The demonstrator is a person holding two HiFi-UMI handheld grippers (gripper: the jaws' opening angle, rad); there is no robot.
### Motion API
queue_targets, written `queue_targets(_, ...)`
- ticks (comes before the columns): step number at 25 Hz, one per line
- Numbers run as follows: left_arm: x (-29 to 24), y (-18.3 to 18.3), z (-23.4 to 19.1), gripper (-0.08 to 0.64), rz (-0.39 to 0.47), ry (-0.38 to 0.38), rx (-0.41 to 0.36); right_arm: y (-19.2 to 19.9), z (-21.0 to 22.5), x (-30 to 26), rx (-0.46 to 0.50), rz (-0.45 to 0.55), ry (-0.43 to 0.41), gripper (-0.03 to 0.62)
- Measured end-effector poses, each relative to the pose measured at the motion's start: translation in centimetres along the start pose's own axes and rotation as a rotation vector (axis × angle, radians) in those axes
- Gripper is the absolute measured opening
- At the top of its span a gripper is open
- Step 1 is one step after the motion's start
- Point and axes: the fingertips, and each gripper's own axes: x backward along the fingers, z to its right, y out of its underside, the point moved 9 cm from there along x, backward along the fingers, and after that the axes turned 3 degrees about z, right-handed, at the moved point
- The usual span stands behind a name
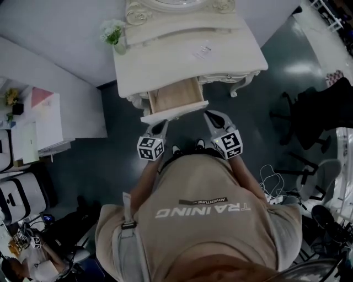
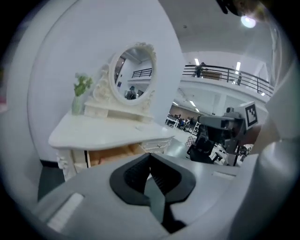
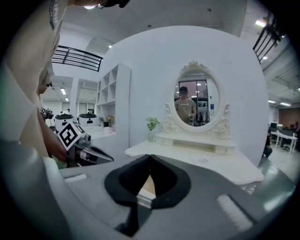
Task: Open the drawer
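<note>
Overhead, the drawer (image 1: 175,97) stands pulled out of the white dressing table (image 1: 165,60). Both forearms reach forward, with the left gripper (image 1: 164,123) and right gripper (image 1: 209,115) pointing at its front panel, each with fingers pressed together, holding nothing.

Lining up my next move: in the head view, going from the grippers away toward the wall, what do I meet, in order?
left gripper and right gripper, side by side → white drawer front → open wooden drawer inside → tabletop → mirror frame
</note>
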Motion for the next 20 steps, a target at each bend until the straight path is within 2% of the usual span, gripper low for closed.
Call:
queue_targets(4, 1.7, -4.3, 2.4, 0.008, 0.091, -0.035, -0.082, -1.4, 1.6, 0.8, 0.007, 0.025, -0.009, 0.003)
queue_targets(9, 2.6, -9.5, 4.4, 0.008, 0.217, -0.082, -0.197, -4.5, 3.5, 1.1, 0.068, 0.104, -0.007, 0.003)
queue_targets(13, 4.1, -10.5, 6.1, 0.008, 0.271, -0.114, -0.185, -4.2, 3.9, 2.4, 0.062, 0.124, -0.004, 0.003)
queue_targets(20, 5.9, -9.9, 7.5, 0.008, 0.263, -0.176, -0.201, -5.0, 3.4, 3.0, 0.055, 0.151, -0.070, 0.003)
